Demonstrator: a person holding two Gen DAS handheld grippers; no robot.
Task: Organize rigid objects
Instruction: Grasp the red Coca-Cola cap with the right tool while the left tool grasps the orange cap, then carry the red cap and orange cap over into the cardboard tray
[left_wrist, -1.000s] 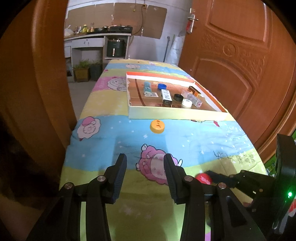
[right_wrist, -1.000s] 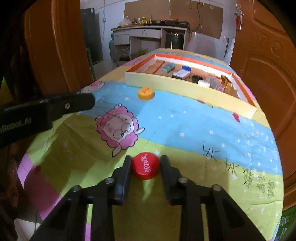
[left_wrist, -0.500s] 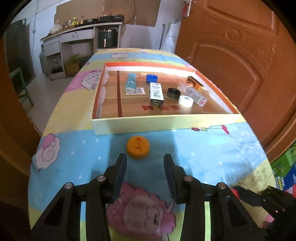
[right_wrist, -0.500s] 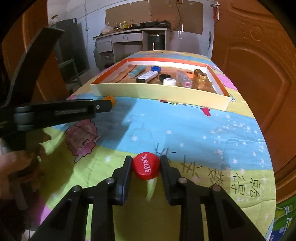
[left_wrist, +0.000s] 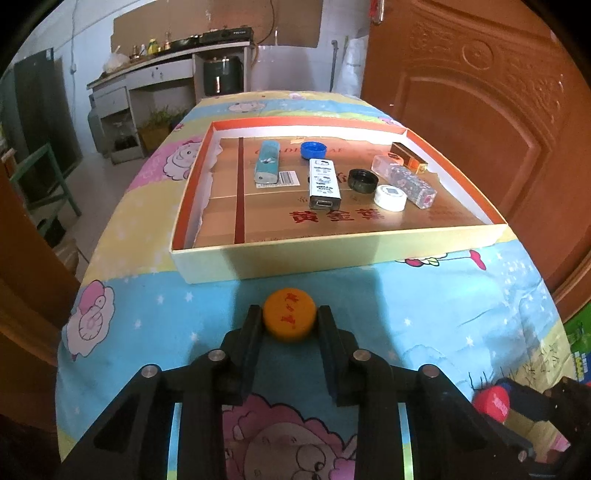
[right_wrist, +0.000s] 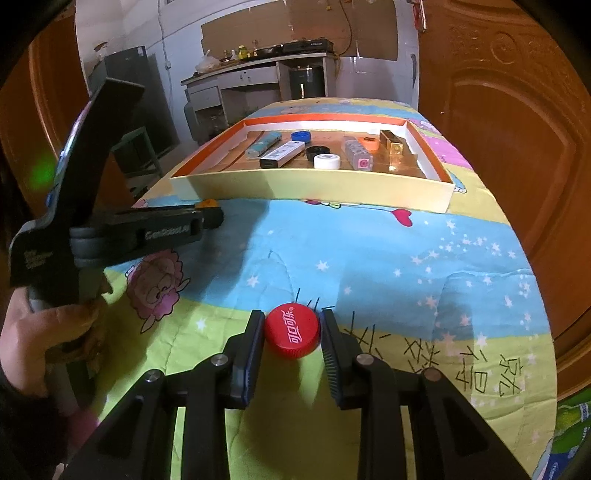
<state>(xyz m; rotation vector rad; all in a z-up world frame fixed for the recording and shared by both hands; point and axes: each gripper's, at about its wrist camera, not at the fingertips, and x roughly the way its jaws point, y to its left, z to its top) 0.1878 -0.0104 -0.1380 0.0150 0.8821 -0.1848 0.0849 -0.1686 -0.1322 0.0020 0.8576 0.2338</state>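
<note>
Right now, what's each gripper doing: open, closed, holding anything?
Left gripper: shut on the orange cap.
Right gripper: shut on the red cap.

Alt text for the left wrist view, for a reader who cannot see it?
The left gripper brackets an orange cap on a cartoon-print cloth, just short of a shallow box holding caps and small cases. The right gripper grips a red cap at lower right.

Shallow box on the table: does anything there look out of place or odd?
Two caps lie outside the shallow box on the cloth: the orange cap between the left gripper jaws, the red cap in the right gripper.
</note>
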